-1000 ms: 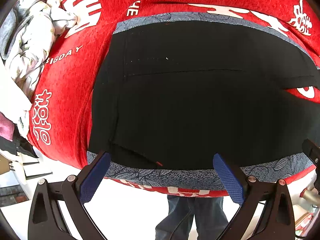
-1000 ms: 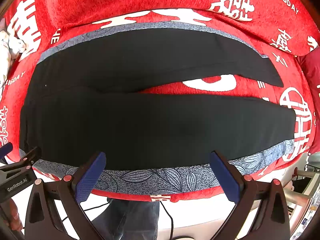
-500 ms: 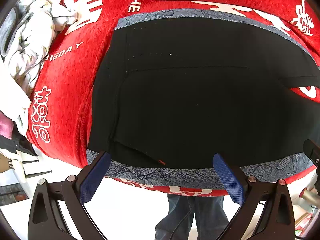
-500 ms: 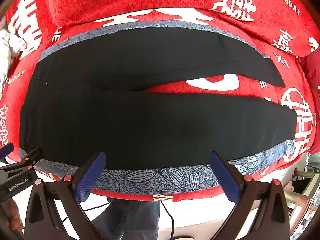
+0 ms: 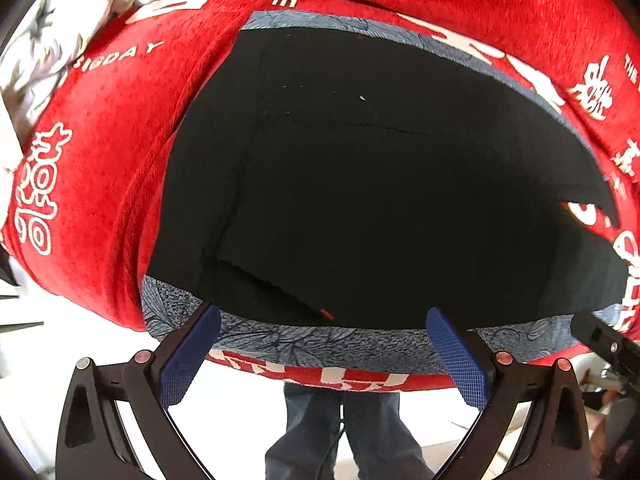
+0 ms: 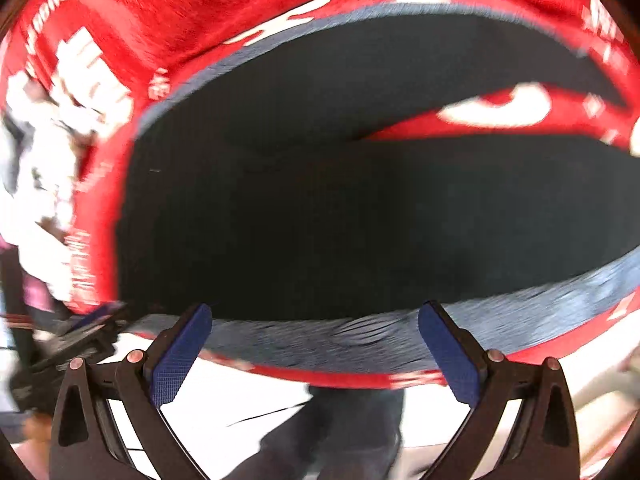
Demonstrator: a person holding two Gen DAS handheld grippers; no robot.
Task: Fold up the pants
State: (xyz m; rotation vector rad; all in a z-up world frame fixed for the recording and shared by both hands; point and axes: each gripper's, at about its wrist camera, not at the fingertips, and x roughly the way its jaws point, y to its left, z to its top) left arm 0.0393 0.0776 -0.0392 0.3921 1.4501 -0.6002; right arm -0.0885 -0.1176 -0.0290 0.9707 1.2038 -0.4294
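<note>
On a red blanket (image 5: 100, 184) printed with white characters, over a grey leaf-patterned cloth (image 5: 280, 340), lie the black pants (image 5: 360, 200), spread flat with the waistband end toward the left wrist view and the two legs running off to the right; the right wrist view shows the legs parted by a wedge of red between them. The left gripper (image 5: 324, 348) hovers at the near edge of the cloth, just in front of the pants' near hem, its blue pads (image 5: 192, 352) spread wide and holding nothing. The right gripper (image 6: 316, 348) hangs likewise at the near edge, further along the legs, its pads equally released and empty; its view is smeared, so fine detail of the fabric there cannot be read. A crumpled pale garment (image 5: 48, 40) lies beyond the blanket's left side, well apart from the pants. Judged from this layout, no fold is yet made. Risks ahead: a pinch taken low at the near edge may catch the grey cloth together with the pants, dragging the underlay during the fold; a grip on only the top layer would let the lower layer lag and wrinkle; uneven lift between the two grippers would skew the legs, already splayed, so the seams fail to align
</note>
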